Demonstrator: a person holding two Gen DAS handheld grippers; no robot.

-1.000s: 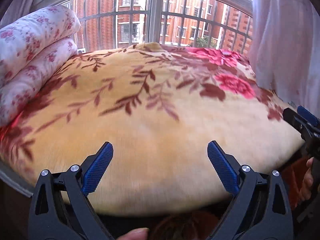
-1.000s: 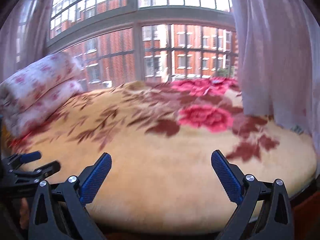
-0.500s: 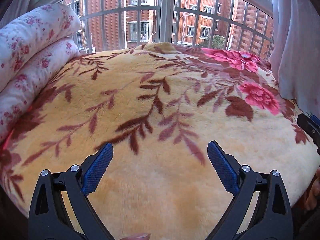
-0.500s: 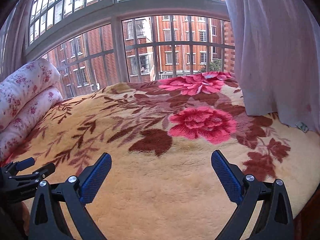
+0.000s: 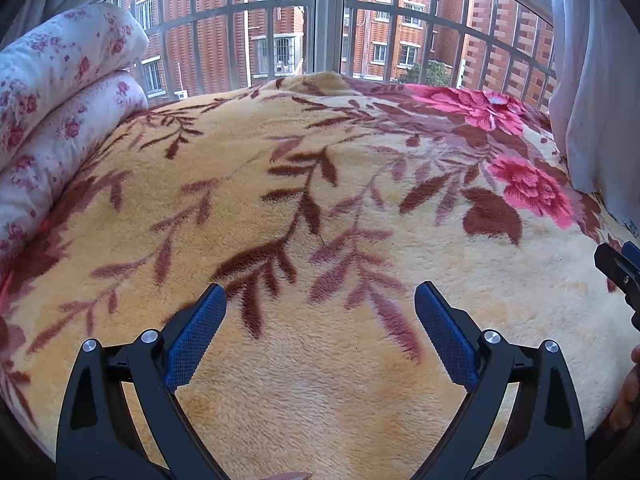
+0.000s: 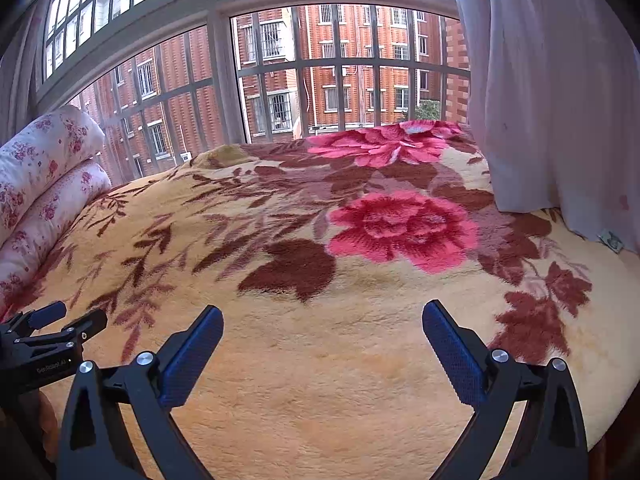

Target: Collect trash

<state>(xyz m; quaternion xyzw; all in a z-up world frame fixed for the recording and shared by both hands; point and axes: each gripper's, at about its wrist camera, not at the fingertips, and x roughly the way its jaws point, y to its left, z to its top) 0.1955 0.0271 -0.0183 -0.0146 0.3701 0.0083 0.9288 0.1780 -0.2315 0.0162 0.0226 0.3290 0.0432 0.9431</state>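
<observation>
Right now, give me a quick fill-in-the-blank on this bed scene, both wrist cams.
1. Both the left tool and the right tool hold ____.
2. The rolled floral quilt lies at the blanket's ____ edge.
3. The small wrapper lies just below the hem of the ____.
4. Behind the blanket, the window shows a building of red ____.

Missing: nothing; left; curtain; brick
</observation>
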